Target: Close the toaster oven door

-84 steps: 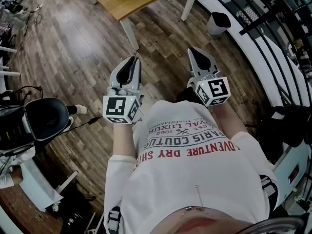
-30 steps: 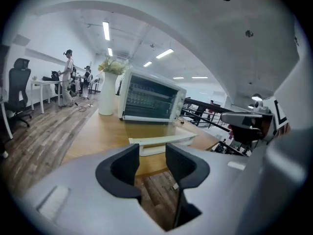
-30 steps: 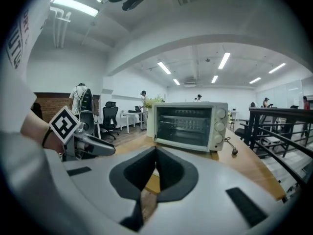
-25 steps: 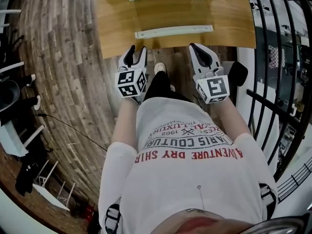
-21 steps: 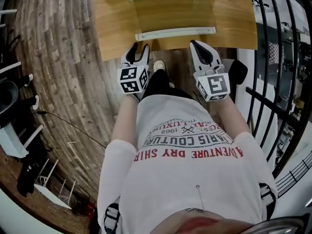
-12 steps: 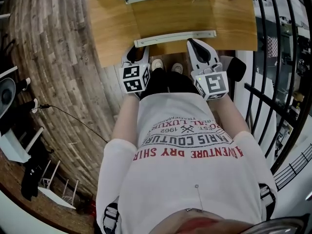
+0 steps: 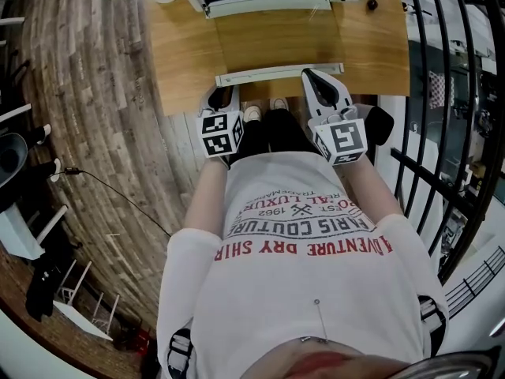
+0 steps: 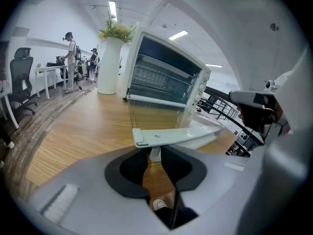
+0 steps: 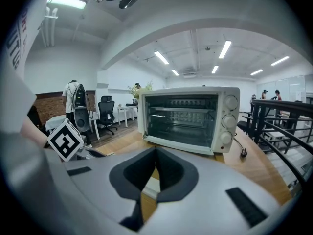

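Leftmost, we see the wooden floor [image 7: 87,93] with a thin black cable [image 7: 118,196] on it. Beside the floor is the wooden table [image 7: 181,61], and a white vase [image 8: 108,65] with a plant stands near its far left corner. Next comes the left gripper [image 7: 222,95], held at the near edge of the table, close to the left end of the door handle [image 7: 280,76]. Its jaws are closing at this moment. In the left gripper view a small white part of the handle shows between the jaw tips, but the pads do not press on it and a gap is visible between them, so this gripper grasps nothing. In the middle, the toaster oven [image 9: 188,116] stands at the far side of the table, white, with three round knobs on its right side. Its glass door [image 7: 280,42] is open and lies flat, reaching from the oven towards us over the table, with the white handle along its near edge. Below that edge, between the two grippers, we can see our light shoes [image 7: 252,113] on the floor. Then comes the right gripper [image 7: 316,80], which is near the right end of the handle. In the right gripper view its jaw tips are together and nothing is held between them. Further right, a black plug [image 7: 371,5] on a cord lies on the table beside the oven. At the far right a black metal railing [image 7: 450,93] curves along the side.
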